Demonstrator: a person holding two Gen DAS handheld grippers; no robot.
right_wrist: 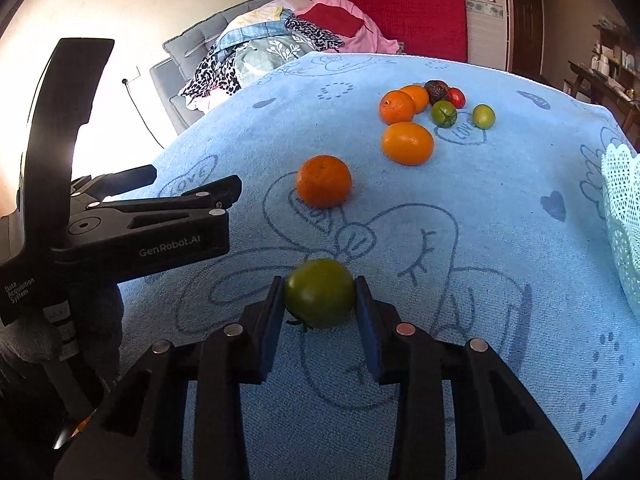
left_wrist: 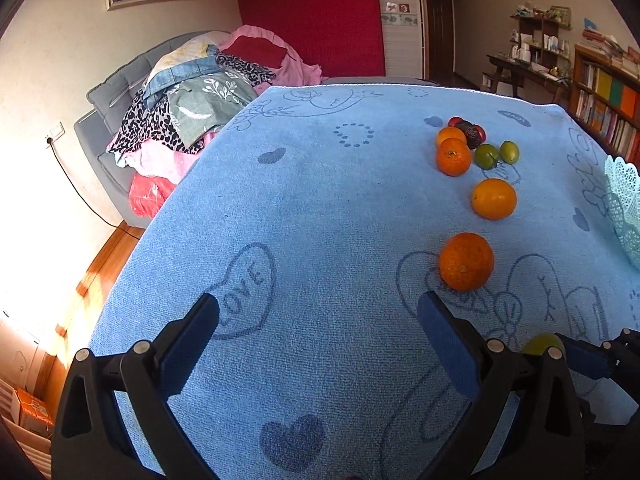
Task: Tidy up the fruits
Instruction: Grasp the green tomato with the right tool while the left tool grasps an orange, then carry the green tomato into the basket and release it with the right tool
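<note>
behind everything sits a bed (left_wrist: 132,120) piled with clothes, with a red panel (left_wrist: 312,16) on the wall past it. nearer is the worktop, covered by a blue towel (left_wrist: 320,200) with hearts drawn on it. on its right edge stands a pale lacy basket (right_wrist: 624,220) — most likely where the fruit should go.

most of the fruit lies in a bunch far up the towel (right_wrist: 424,108), with one big orange (right_wrist: 407,143) just in front of the bunch and another orange (right_wrist: 324,181) closer in. closest of all is the green tomato (right_wrist: 320,293). it sits right between the jaws of the right gripper (right_wrist: 320,296), with both blue pads pressed against its sides, so the jaws are nearly closed and holding it. it looks like it is resting on the towel, not lifted yet.

the left gripper (left_wrist: 320,316) has its jaws wide open with nothing in them, over bare towel.

the basket lies off to the right of the held tomato — so the right hand is the nearer one to carry it there, up and over the rim.
</note>
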